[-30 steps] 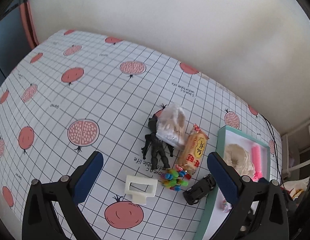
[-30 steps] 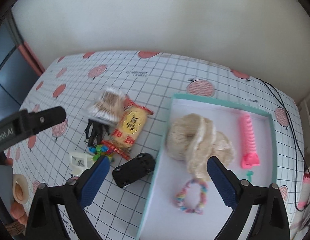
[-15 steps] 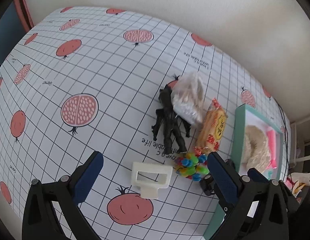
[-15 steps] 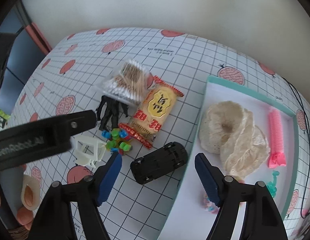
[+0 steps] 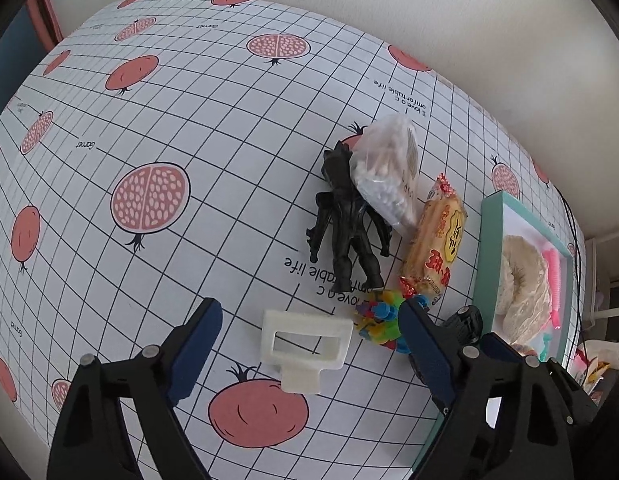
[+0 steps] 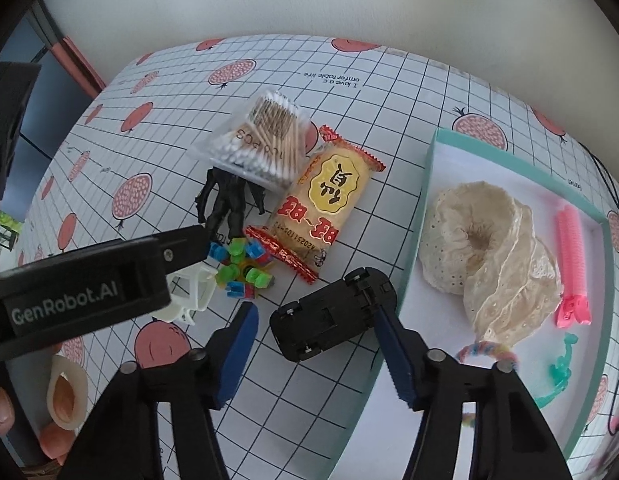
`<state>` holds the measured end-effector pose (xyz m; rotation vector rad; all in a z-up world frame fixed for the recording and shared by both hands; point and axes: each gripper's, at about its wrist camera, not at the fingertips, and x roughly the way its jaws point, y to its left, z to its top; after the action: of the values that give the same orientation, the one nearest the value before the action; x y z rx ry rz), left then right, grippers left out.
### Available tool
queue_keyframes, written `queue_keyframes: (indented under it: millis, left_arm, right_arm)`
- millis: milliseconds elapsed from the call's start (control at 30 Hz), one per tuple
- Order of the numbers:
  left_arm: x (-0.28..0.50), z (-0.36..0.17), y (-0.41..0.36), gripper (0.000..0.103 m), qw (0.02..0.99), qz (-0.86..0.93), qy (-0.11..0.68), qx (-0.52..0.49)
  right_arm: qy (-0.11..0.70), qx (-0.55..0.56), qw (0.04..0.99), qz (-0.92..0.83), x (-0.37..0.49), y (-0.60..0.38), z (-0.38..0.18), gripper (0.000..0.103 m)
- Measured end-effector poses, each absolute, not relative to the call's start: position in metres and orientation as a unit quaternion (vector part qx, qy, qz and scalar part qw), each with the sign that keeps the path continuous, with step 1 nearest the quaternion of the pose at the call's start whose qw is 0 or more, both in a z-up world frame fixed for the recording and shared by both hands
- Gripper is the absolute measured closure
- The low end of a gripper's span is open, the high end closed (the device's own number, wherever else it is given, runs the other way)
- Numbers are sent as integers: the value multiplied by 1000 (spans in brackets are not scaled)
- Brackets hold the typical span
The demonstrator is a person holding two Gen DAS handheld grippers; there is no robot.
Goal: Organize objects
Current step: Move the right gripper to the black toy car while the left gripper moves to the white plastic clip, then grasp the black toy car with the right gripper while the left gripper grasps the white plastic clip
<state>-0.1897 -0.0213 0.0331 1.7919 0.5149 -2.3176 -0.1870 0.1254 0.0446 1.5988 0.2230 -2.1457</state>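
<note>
We hold the right gripper [image 6: 315,338] with jaws apart, straddling the upturned toy car [image 6: 333,314] without contact; the tray [image 6: 419,220] lies just to its right. The left gripper [image 5: 309,334] is likewise spread, the white clip [image 5: 305,346] between its fingers, the figure [image 5: 347,216] and snack pack [image 5: 437,244] ahead.

A pomegranate-print grid tablecloth [image 5: 189,128] meets a plain pale wall [image 5: 349,8].
</note>
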Motion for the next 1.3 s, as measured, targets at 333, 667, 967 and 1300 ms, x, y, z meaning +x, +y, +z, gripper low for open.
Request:
queue_keyframes:
  millis: [333, 667, 967, 1300]
  left_arm:
    - [-186, 27, -15, 26, 81, -770, 166, 611]
    - [-181, 22, -16, 29, 86, -765, 163, 617]
    - [-177, 23, -17, 32, 87, -765, 165, 616]
    - [-171, 19, -18, 32, 94, -762, 154, 621]
  right_arm:
    - [66, 598, 203, -773, -192, 133, 38, 56]
    - [70, 605, 200, -767, -192, 127, 29, 60]
    - [78, 606, 200, -766, -191, 122, 26, 63]
    - [80, 605, 199, -767, -191, 119, 25, 63]
